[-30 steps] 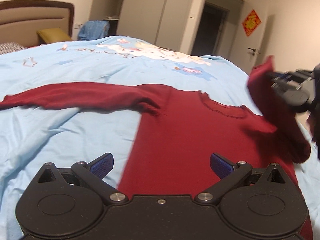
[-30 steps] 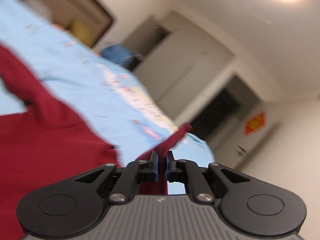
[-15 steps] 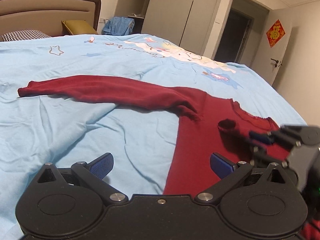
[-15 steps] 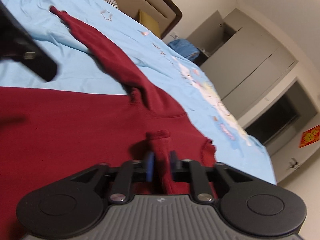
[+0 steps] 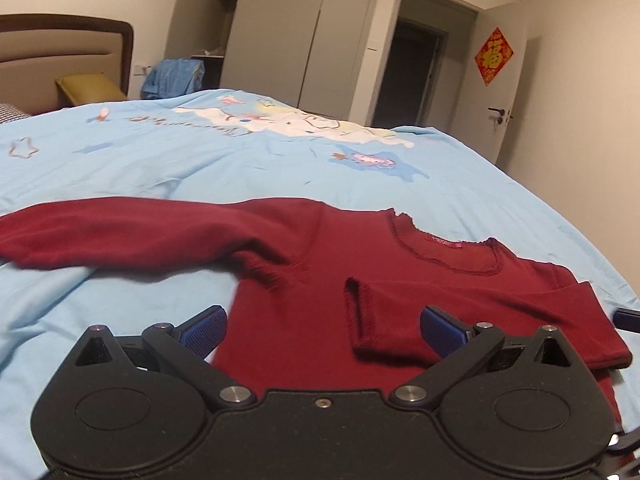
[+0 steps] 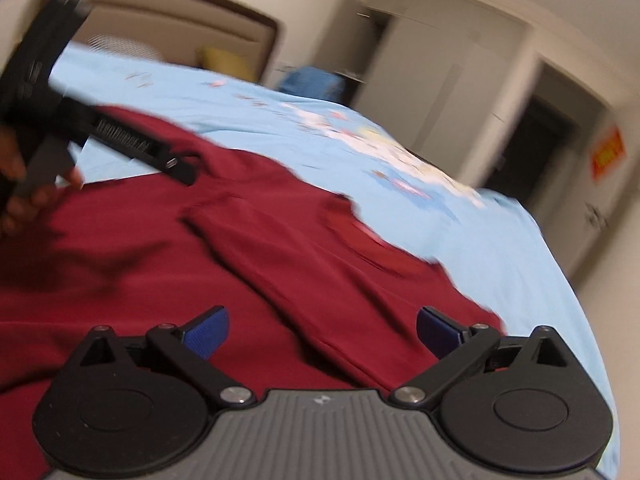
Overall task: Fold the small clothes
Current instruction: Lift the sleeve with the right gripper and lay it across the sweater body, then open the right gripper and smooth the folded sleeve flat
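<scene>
A dark red long-sleeved shirt (image 5: 320,276) lies flat on the light blue bedspread (image 5: 200,160). Its right sleeve (image 5: 460,316) is folded across the chest, cuff near the middle. The left sleeve (image 5: 120,232) stretches out to the left. My left gripper (image 5: 322,330) hovers open over the shirt's lower body, nothing between its blue pads. My right gripper (image 6: 322,330) is open too, just above the folded sleeve (image 6: 304,264), holding nothing. In the blurred right wrist view the left gripper (image 6: 132,148) and a hand (image 6: 16,196) show at the upper left.
A padded headboard (image 5: 60,56) with a yellow pillow (image 5: 90,88) stands at the far left. Blue cloth (image 5: 176,78) lies heaped beyond the bed by the wardrobe (image 5: 288,40). A door (image 5: 508,96) and a dark doorway are at the right. The bed's edge falls away on the right.
My right gripper carried the right sleeve over the chest, opened and let it go, then drew back. The left gripper stayed open and shifted over the shirt's body.
</scene>
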